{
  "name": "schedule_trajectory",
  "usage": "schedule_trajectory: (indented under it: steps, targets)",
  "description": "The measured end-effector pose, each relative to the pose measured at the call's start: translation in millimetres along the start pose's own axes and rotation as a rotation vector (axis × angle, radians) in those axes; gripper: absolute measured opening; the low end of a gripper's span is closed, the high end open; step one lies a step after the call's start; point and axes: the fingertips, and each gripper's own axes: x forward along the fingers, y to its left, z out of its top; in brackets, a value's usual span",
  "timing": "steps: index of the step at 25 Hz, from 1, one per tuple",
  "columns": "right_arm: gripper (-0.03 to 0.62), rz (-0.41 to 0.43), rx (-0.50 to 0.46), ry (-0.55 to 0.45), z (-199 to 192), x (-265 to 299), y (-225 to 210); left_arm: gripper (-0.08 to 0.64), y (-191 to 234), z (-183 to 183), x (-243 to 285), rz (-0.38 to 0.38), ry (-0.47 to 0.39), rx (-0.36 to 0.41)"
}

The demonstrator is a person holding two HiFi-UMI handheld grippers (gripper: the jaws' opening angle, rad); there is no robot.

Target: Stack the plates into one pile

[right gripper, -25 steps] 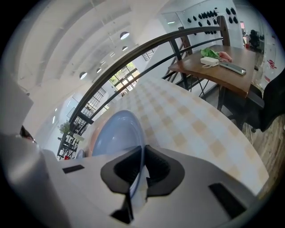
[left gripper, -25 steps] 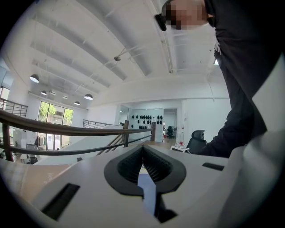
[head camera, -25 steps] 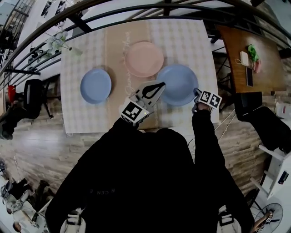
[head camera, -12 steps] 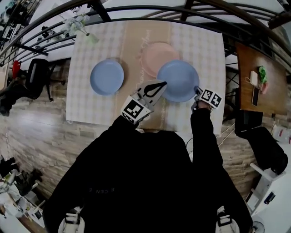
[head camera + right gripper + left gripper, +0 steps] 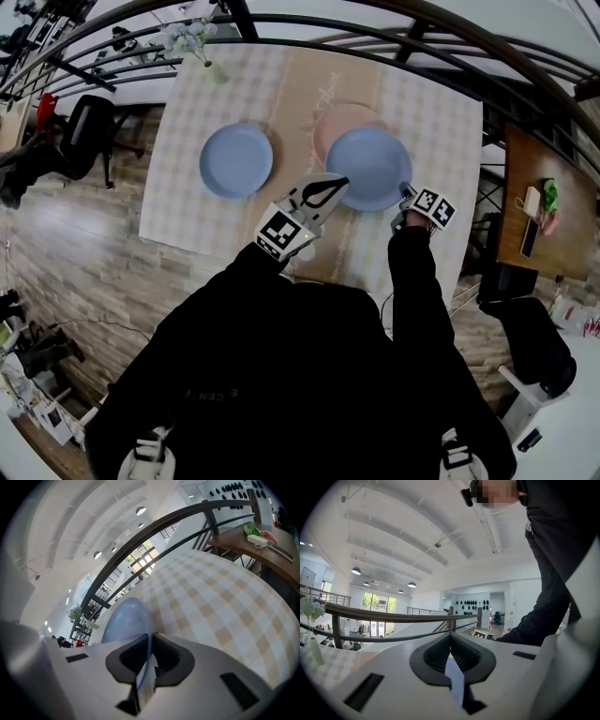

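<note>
3 plates at the checked-cloth counter. Your right hand-held gripper is clenched on the near-right rim of the large blue plate, w/ that plate overlapping the near part of the pink plate. The small blue plate lies well apart to the left. Your left hand-held gripper has jaws together, nothing btwn them, tip just beside the large blue plate's left rim.

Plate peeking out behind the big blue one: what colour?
Pale pink plate; head view shows it best.
</note>
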Motion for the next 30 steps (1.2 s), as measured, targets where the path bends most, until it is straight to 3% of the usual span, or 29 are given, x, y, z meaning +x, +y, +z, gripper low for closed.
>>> schedule_trajectory:
  steps: [17,21,25,30]
  targets:
    - [0.046,-0.026,0.037,0.004,29,73,22,0.020,33,-12,14,0.045,0.015,-0.040]
    - [0.049,-0.038,-0.003,-0.002,35,83,29,0.020,35,-15,13,0.051,0.020,-0.049]
    - [0.176,-0.051,-0.059,-0.001,38,87,36,0.020,37,-19,12,0.053,0.031,-0.052]
    - [0.196,-0.040,-0.125,-0.055,47,75,47,0.020,37,-22,5,0.058,0.041,-0.057]
